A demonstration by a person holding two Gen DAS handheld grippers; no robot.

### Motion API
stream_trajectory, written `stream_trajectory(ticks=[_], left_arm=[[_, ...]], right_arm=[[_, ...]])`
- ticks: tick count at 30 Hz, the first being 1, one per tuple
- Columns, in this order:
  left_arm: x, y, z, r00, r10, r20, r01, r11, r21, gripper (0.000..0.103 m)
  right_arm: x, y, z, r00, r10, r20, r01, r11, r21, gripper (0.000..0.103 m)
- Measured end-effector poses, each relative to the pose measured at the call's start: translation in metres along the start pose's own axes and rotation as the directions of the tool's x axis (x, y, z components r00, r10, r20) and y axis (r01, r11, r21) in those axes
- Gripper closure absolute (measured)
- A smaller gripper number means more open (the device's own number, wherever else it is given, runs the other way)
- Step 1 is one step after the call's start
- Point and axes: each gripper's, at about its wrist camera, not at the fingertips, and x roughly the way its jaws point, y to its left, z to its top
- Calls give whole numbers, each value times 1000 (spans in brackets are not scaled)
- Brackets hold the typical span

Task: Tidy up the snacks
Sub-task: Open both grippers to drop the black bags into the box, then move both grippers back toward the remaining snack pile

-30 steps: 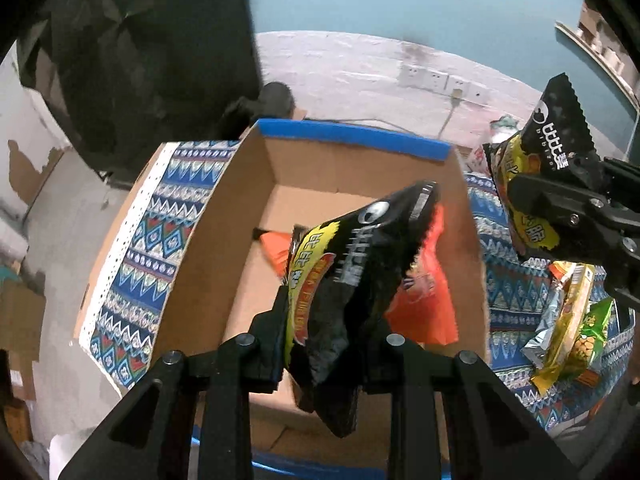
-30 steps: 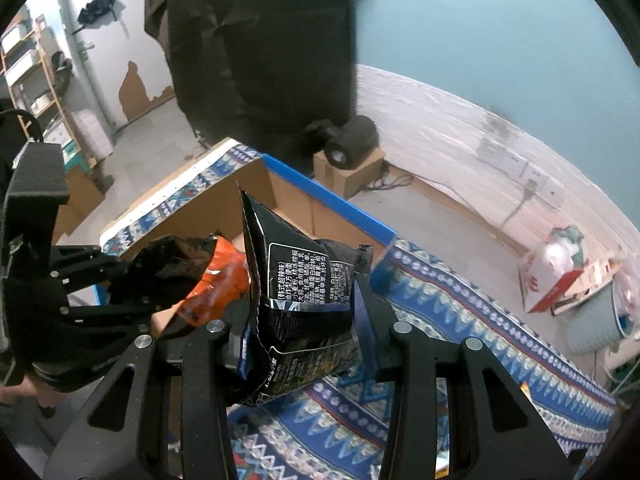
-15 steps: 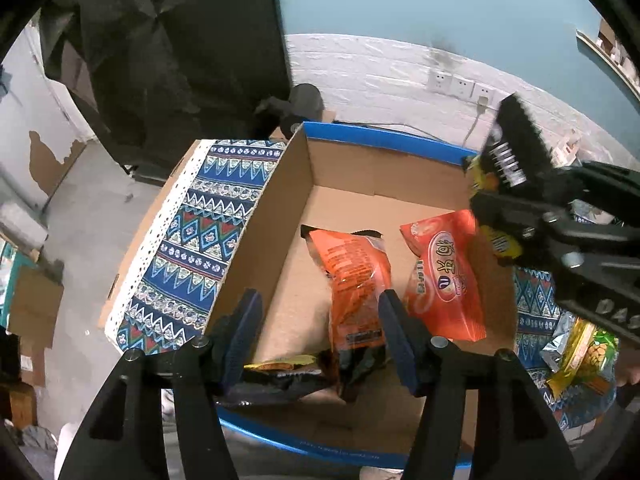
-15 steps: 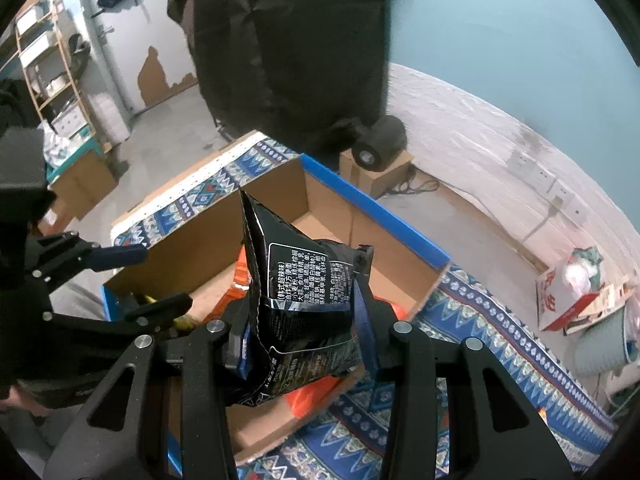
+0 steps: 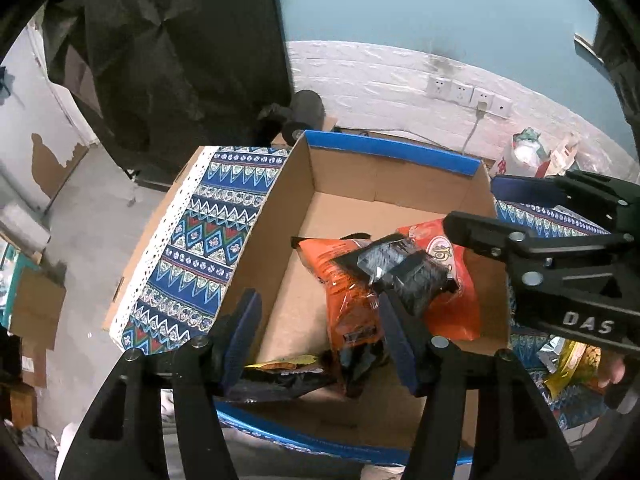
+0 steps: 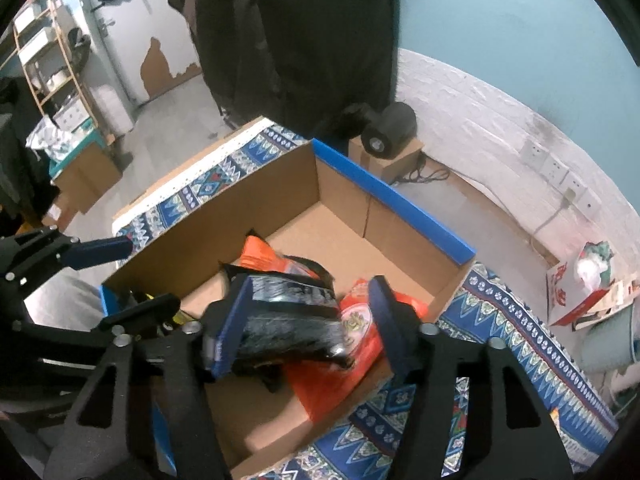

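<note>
A cardboard box (image 5: 276, 232) with blue-taped rims sits on a patterned cloth. Inside lie two orange snack bags (image 5: 348, 292) (image 5: 456, 300), a black-and-yellow bag (image 5: 280, 372) at the near wall, and a black snack bag (image 5: 404, 268) falling onto the orange ones. My left gripper (image 5: 320, 332) is open and empty over the box's near left side. My right gripper (image 6: 300, 320) is open above the box; the black bag (image 6: 288, 316) drops between its fingers, blurred. The right gripper also shows in the left wrist view (image 5: 472, 204), the left gripper in the right wrist view (image 6: 120, 276).
More snack packets (image 5: 572, 364) lie on the cloth (image 5: 200, 248) right of the box. A black speaker on a small carton (image 6: 388, 132) stands behind the box by the white wall. A black curtain hangs at the back. Shelves and boxes stand at far left.
My left gripper opened and dropped its black-and-yellow bag into the box's near side. My right gripper moved over the box and opened; its black bag is falling onto the orange bags.
</note>
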Motion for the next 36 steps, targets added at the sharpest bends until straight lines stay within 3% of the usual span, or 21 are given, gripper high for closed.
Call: stream_trajectory(ticks=[6,15,21,36], left_arm=[[-7,-14,4,999,-31,18,31,999,21,37],[-15,-55,3,995,-94,15,92,991,101,28],[-21,-88,0,992,-125,17,120,978,170,28],[-29,-189,-17,973,-225,-46,227,909,350,27]], right_arm=[[-21,-9,-3,1000,-8,18,7,999,38,30],[-55,-36,-32,998,-63,-1,63,993,97,25],[-82,-56,-57,993,-116,-26,118,984,136,25],[-148,-136,-138,968,-241,-69,251,915,315,24]])
